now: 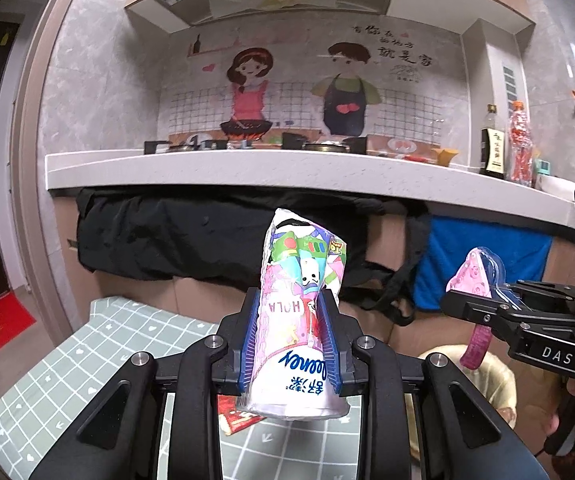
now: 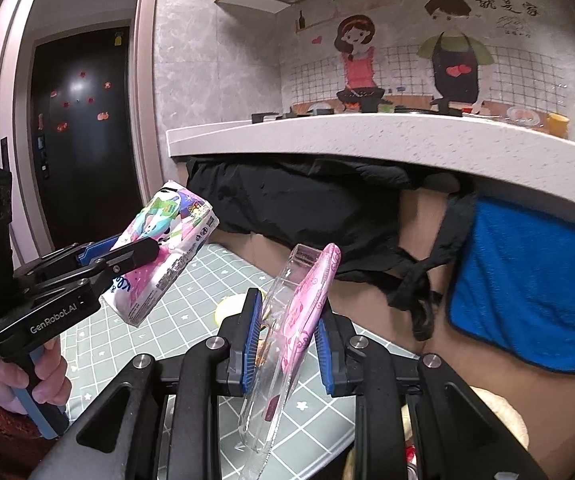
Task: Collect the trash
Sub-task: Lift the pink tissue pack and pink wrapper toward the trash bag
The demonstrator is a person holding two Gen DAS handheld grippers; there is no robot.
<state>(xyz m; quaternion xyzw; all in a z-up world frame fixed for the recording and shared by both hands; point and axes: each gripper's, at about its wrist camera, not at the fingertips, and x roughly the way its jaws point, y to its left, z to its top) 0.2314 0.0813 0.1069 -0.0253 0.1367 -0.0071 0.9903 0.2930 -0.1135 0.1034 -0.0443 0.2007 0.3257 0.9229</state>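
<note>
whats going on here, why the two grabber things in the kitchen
A person is collecting trash with a handheld gripper in each hand. The left gripper is shut on a colourful tissue pack, lifted above the green checked mat. The right gripper is shut on a clear plastic package with a pink card. Both pieces are held up in front of the kitchen counter. No bin can be made out, so neither item has been dropped off yet.

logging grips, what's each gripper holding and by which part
Left gripper clamps a tissue pack around its middle; right gripper clamps a pink-backed clear plastic package across its middle.
</note>
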